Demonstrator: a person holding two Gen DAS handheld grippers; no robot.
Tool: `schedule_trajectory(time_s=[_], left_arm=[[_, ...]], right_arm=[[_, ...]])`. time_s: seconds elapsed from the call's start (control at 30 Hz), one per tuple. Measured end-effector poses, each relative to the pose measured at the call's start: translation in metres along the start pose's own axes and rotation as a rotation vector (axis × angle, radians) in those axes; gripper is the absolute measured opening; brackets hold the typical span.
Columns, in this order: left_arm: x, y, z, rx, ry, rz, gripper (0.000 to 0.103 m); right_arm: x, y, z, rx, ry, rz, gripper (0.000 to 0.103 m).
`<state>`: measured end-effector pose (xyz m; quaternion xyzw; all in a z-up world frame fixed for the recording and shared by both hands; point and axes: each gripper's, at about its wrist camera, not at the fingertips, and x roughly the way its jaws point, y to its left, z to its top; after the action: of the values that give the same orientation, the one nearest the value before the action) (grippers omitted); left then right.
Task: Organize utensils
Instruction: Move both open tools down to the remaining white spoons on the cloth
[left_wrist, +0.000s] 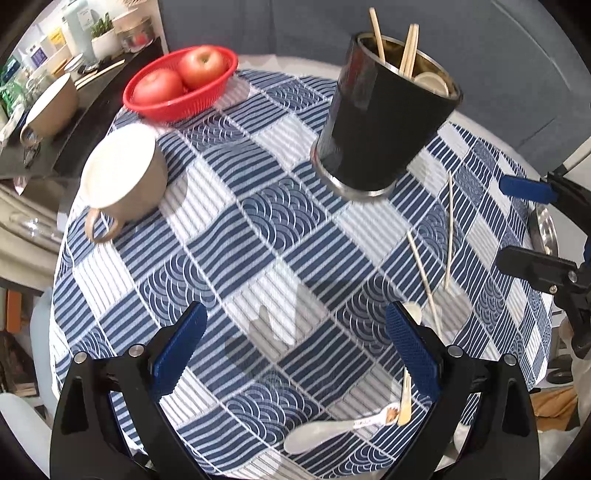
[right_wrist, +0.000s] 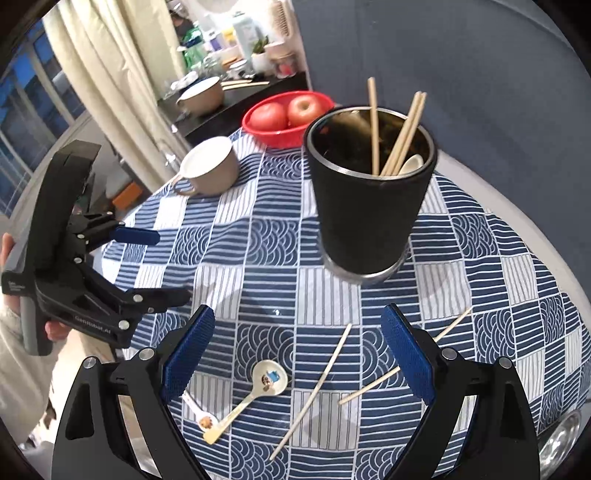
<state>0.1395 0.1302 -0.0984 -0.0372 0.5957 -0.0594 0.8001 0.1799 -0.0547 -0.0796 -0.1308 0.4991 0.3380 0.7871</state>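
Note:
A black utensil cup (left_wrist: 384, 110) (right_wrist: 369, 192) stands on the checked tablecloth and holds three chopsticks (right_wrist: 402, 133) and a white spoon (right_wrist: 412, 164). Two loose chopsticks (right_wrist: 314, 391) (left_wrist: 448, 229) lie on the cloth. Two ceramic spoons lie near the front: a patterned one (right_wrist: 267, 380) and a second spoon (left_wrist: 317, 435) (right_wrist: 201, 415). My left gripper (left_wrist: 295, 339) is open and empty above the cloth; it also shows in the right wrist view (right_wrist: 170, 266). My right gripper (right_wrist: 299, 347) is open and empty above the spoons and chopsticks.
A beige mug (left_wrist: 122, 173) (right_wrist: 210, 166) stands at the left. A red basket (left_wrist: 177, 99) (right_wrist: 280, 133) holds two apples at the far edge. A steel dish (right_wrist: 561, 439) sits at the right table edge. A cluttered counter (right_wrist: 229, 99) lies behind.

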Motion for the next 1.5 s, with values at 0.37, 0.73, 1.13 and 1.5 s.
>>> schedule_trajectory(time_s=[0.37,0.73,1.13,1.5], left_arm=[[0.016,-0.007,-0.041,-0.047,0.05,0.004,0.095],[0.028,-0.013,-0.064,-0.04,0.089,0.029,0.095],[0.037,-0.011,-0.076,-0.041,0.13,0.022,0.095],[0.047,-0.021,-0.088,-0.033,0.169,-0.003,0.095]], right_arm=[[0.031,0.017,-0.017,-0.077,0.085,0.034,0.087],[0.065,0.019,-0.032,-0.097,0.17,0.05,0.087],[0.1,0.014,-0.05,-0.096,0.263,0.069,0.075],[0.112,0.001,-0.057,-0.019,0.324,0.135,0.005]])
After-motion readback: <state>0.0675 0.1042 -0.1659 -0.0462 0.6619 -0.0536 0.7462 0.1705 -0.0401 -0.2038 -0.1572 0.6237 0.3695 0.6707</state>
